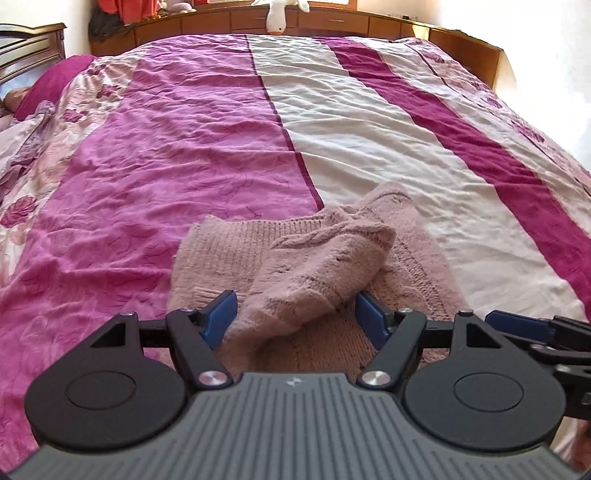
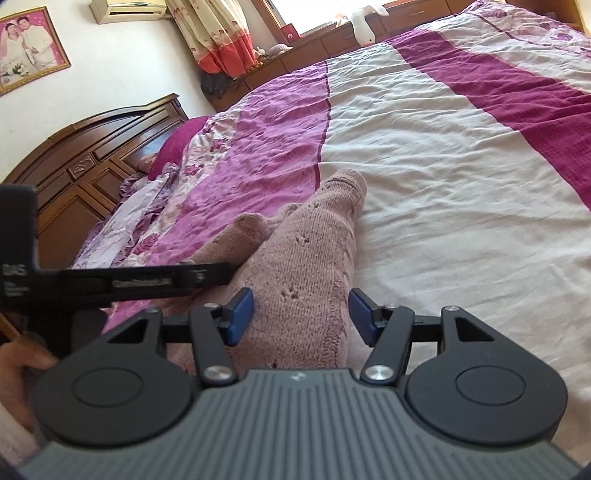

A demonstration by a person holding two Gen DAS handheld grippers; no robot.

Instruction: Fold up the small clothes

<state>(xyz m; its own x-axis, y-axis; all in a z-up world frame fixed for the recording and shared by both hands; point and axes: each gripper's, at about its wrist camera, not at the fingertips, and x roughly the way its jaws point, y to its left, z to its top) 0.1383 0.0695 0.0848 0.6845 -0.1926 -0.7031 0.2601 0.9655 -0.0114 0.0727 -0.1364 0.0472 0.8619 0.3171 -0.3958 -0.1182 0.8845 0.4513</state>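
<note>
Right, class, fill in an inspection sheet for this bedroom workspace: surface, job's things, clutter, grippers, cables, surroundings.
Surface: bedspread, magenta and cream stripes, wrinkled.
Job's things: pink knit garment, partly folded, one piece doubled over the body.
Clutter: nothing seen on the bed near the garment.
Grippers: left gripper jaws open around a knit fold; right gripper jaws open over the knit.
Cables: nothing seen.
Surroundings: wooden headboard, plush toy, framed photo, curtain.

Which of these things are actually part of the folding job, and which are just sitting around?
Job: pink knit garment, left gripper, right gripper.

Just there: bedspread, white plush toy, headboard, framed photo, curtain.
</note>
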